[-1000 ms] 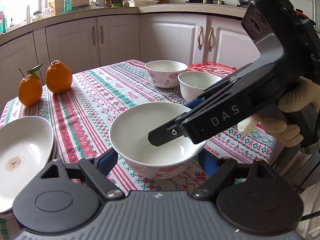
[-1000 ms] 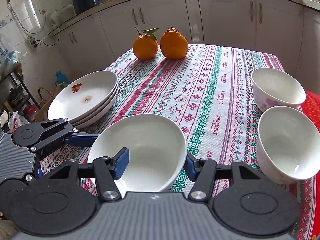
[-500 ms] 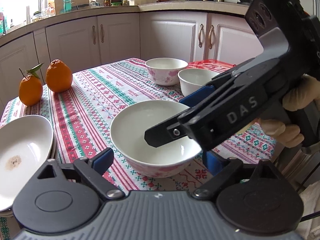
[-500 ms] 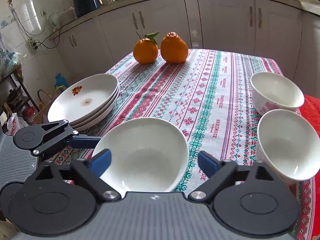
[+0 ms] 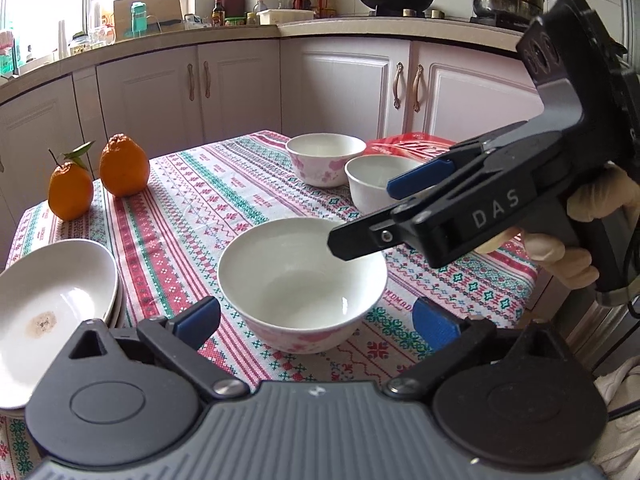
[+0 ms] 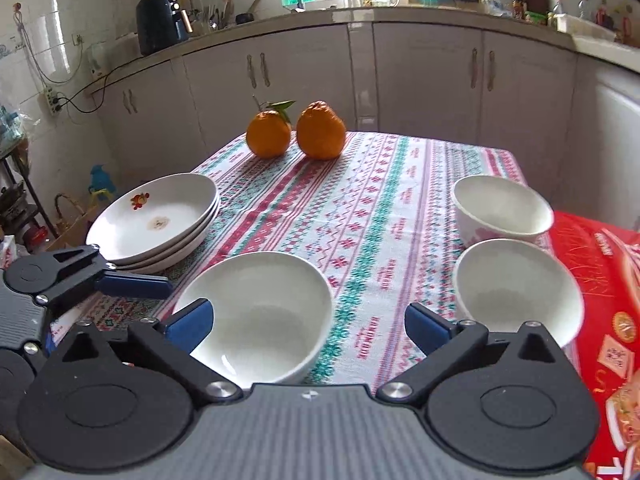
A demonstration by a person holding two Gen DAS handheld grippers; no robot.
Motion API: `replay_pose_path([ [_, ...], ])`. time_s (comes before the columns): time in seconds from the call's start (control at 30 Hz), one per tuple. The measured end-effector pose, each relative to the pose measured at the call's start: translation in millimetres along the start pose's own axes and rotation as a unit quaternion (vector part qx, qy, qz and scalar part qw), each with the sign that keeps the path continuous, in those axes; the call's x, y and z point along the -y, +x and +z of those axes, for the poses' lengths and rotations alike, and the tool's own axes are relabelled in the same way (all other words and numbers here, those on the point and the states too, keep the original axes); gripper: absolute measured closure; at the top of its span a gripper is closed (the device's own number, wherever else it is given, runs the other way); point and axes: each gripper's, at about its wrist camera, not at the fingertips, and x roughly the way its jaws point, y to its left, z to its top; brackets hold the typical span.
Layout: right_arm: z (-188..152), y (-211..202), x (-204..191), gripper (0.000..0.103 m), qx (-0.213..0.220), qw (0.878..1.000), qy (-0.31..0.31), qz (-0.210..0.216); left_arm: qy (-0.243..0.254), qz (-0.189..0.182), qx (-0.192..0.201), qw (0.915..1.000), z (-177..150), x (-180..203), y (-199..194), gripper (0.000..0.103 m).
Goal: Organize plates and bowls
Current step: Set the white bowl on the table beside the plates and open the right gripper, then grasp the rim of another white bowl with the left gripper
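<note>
A white bowl with pink flowers stands on the tablecloth near the front edge; it also shows in the right wrist view. My left gripper is open, its jaws apart on either side of the bowl, not touching it. My right gripper is open just above and behind the same bowl; it shows from the side in the left wrist view. Two more bowls stand at the right. A stack of white plates sits at the left edge.
Two oranges stand at the far end of the patterned tablecloth. A red printed box lies at the right edge beside the bowls. Kitchen cabinets surround the table.
Both grippers have opened and let go of the near bowl, which now rests on the cloth. Both have drawn back and up from it.
</note>
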Motion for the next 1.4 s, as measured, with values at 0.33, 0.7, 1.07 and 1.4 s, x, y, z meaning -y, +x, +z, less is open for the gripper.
replay_pose_path([
  [0.33,-15.2,-36.4,19.9,0.0,0.039,0.996,-0.003,-0.081,0.007,-0.004,-0.001,1.0,20.0,4.0,-11.2,0.001],
  [0.7,-37.0,-34.8,42.1,0.0,0.031,0.989,-0.013,-0.141,0.037,-0.044,-0.005,0.9983,54.1,15.0,7.7,0.001],
  [1.07,-42.9,-21.7,72.9,0.0,0.025,0.986,-0.003,-0.162,0.069,-0.075,-0.022,0.9946,102.6,22.7,75.0,0.001],
  [1.4,-38.5,-0.6,91.6,0.0,0.024,0.99,-0.023,-0.135,0.06,-0.096,-0.064,0.9915,122.2,22.8,139.1,0.002],
])
